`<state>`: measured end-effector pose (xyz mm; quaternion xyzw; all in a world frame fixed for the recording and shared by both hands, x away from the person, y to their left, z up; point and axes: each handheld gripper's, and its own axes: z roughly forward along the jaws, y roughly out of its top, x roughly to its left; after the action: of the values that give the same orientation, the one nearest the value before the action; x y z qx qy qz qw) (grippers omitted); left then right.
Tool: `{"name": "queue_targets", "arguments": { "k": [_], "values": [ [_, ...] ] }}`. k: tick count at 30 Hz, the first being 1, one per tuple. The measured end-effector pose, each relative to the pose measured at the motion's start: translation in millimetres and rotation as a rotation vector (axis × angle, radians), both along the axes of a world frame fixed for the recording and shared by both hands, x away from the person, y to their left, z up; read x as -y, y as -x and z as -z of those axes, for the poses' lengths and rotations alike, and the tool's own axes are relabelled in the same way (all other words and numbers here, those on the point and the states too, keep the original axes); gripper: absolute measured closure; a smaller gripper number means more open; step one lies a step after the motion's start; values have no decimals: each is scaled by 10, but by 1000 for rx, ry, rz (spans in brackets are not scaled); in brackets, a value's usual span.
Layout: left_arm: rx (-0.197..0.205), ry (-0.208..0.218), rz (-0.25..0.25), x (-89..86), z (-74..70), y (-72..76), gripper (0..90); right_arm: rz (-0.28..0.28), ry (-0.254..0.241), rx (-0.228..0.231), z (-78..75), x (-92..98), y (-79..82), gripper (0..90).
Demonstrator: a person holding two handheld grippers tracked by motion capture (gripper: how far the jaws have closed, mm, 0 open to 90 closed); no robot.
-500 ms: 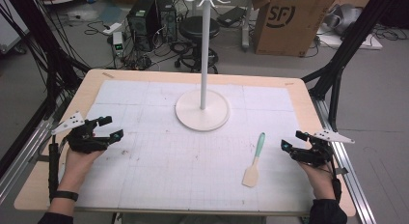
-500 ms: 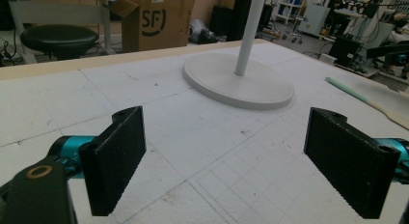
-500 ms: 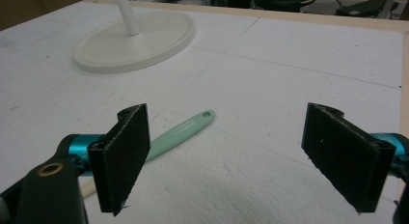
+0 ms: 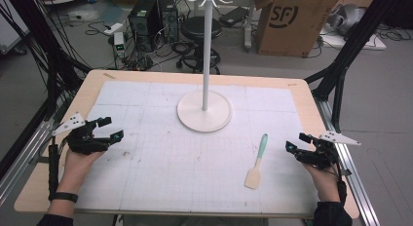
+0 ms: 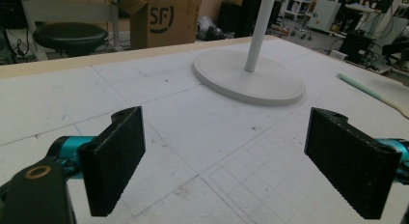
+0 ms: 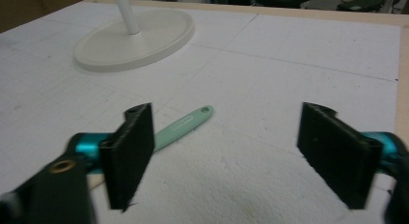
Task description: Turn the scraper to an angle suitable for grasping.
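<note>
A spatula (image 4: 258,160) with a mint-green handle and a beige blade lies on the white gridded mat (image 4: 160,162), right of centre. My right gripper (image 4: 296,142) hovers just to its right, jaws open and empty. In the right gripper view the green handle (image 6: 185,122) lies beyond the left jaw, outside the gap of the right gripper (image 6: 231,154). My left gripper (image 4: 111,128) rests open and empty near the mat's left edge. The left gripper view has the left gripper (image 5: 231,161) above bare mat, and the spatula (image 5: 366,89) far off at the right.
A white stand with a round base (image 4: 204,111) and a tall pole (image 4: 208,50) rises at the mat's far middle. The same base appears as stand base (image 5: 248,77) and stand base (image 6: 135,38). The wooden table edge (image 4: 311,104) frames the mat.
</note>
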<state>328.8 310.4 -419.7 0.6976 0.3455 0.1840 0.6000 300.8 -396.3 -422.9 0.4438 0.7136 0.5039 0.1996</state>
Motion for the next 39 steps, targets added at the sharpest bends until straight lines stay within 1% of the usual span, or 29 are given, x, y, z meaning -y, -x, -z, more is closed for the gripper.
{"name": "queue_targets", "arguments": {
  "k": [1,2,3,4,5,6,7,8,9,11,15,18,19,21,22,23,25,26,27,28,29,30,31,34,36,39],
  "values": [
    [-2,0,-2,1,1,-1,150,-11,-5,-6,-1,-2,4,427],
    [-5,1,-1,5,4,-2,151,-25,21,5,5,-12,10,525],
    [-6,-8,0,4,7,-4,151,-28,28,2,8,-19,5,579],
    [-10,-12,-1,8,10,-3,151,-28,28,2,8,-19,5,579],
    [-11,-18,-2,9,12,-3,152,-27,33,-12,13,-31,-1,673],
    [-12,-18,-2,14,15,-3,152,-27,33,-12,13,-31,-1,673],
    [-12,-19,0,15,17,-2,155,-31,40,-18,22,-39,-12,774],
    [-13,-21,1,14,21,-1,155,-31,40,-18,22,-39,-12,774],
    [-15,-20,-1,15,27,0,158,-33,48,-33,34,-55,-28,838],
    [-19,-24,-5,14,35,7,158,-36,61,-46,52,-69,-56,885],
    [-20,-20,-12,-6,32,21,159,-28,65,-86,95,-87,-123,897],
    [-21,-14,-15,-24,31,25,160,-20,86,-118,135,-114,-177,898],
    [-22,-14,-16,-26,31,25,160,-20,86,-118,135,-114,-177,898],
    [-23,-11,-15,-27,31,27,161,-21,129,-142,189,-162,-238,898],
    [-23,-12,-13,-27,32,25,161,-21,129,-142,189,-162,-238,898],
    [-22,-12,-11,-26,32,25,161,-26,137,-156,198,-185,-257,898],
    [-24,-13,-11,-21,35,24,162,-38,167,-170,203,-278,-305,898],
    [-24,-14,-13,-18,35,24,162,-38,167,-170,203,-278,-305,898],
    [-25,-15,-12,-18,36,22,162,-53,186,-172,199,-362,-336,899],
    [-25,-14,-14,-19,38,21,162,-53,186,-172,199,-362,-336,899],
    [-26,-13,-14,-20,39,20,162,-65,217,-175,202,-455,-386,898],
    [-27,-13,-15,-21,40,20,162,-66,230,-184,205,-492,-410,898],
    [-27,-13,-15,-22,40,20,162,-66,230,-184,205,-492,-410,898],
    [-28,-13,-14,-22,39,20,163,-76,252,-203,232,-625,-501,898],
    [-29,-16,-13,-23,42,18,164,-74,254,-201,228,-672,-529,898],
    [-33,-16,-10,-15,50,11,164,-89,264,-204,220,-750,-579,898]
  ]
}}
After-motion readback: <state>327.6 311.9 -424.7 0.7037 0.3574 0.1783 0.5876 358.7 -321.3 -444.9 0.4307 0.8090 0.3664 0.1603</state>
